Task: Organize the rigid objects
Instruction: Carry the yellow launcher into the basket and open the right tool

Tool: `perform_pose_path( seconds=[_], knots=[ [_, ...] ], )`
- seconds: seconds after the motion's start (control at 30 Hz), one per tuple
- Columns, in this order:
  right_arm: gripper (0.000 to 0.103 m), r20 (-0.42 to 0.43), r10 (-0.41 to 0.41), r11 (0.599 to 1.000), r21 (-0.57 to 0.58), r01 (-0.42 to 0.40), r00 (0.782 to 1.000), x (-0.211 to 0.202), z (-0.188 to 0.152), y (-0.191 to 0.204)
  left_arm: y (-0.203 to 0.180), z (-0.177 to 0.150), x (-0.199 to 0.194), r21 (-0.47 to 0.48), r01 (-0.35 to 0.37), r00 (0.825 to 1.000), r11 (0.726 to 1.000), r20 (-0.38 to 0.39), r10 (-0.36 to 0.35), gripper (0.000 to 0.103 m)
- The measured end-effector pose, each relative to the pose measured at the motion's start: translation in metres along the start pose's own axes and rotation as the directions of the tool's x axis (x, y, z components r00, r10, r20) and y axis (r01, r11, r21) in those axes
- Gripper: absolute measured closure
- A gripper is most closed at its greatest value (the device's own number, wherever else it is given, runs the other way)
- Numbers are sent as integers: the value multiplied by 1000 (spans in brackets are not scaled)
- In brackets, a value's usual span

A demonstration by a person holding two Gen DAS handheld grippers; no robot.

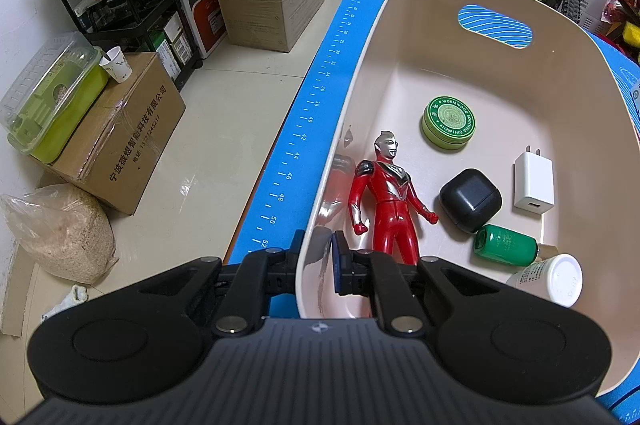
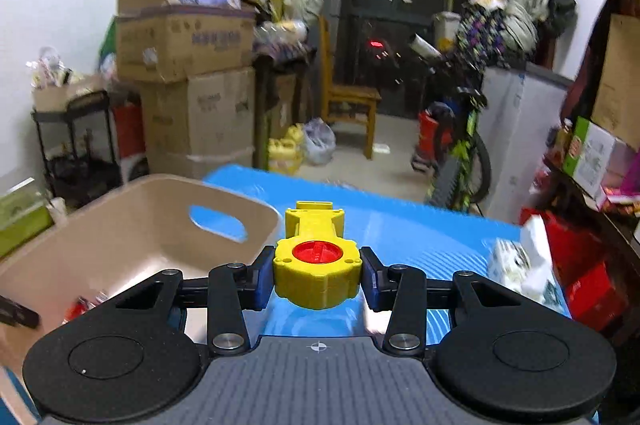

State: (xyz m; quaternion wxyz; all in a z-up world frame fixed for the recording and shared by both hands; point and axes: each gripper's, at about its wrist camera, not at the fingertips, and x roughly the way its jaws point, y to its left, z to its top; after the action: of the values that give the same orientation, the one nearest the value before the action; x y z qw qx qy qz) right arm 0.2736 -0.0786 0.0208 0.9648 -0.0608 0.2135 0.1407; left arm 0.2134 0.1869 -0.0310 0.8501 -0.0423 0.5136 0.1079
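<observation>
Yellow toy (image 2: 318, 267) clamped, right view only

My right tongs (image 2: 319, 279), black with blue pads, hold a yellow toy (image 2: 316, 265) with a red round centre. Beige bin (image 1: 520, 1) sits on my blue desk (image 1: 320, 97) mat with white ruler marks. In the bin: red-silver figure (image 1: 388, 201), green tin (image 1: 448, 123) at 12 o'clock of the black case (image 1: 470, 199), white charger (image 1: 534, 185), green bottle (image 1: 504, 245).

Yellow toy (image 2: 318, 267) gripped aloft beside beige bin (image 2: 132, 225).
</observation>
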Motion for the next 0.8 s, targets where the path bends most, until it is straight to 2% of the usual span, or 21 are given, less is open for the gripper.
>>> perform_pose_path(
  seconds=[0.17,0.47,0.63,0.8],
  knots=[
    [54,9,77,996,-42,-77,997,2,12,27,0,0,0,0,0,1000,1000,0,0,88],
    [54,-43,177,977,-115,-181,983,14,7,77,0,0,0,2,-1,1000,1000,0,1,88],
    [54,-139,206,959,-170,-228,969,28,1,101,0,0,0,3,-2,1000,1000,0,2,88],
    [54,-270,198,945,-202,-256,942,46,-7,120,1,0,1,3,-3,1000,1000,1,3,88]
  ],
)
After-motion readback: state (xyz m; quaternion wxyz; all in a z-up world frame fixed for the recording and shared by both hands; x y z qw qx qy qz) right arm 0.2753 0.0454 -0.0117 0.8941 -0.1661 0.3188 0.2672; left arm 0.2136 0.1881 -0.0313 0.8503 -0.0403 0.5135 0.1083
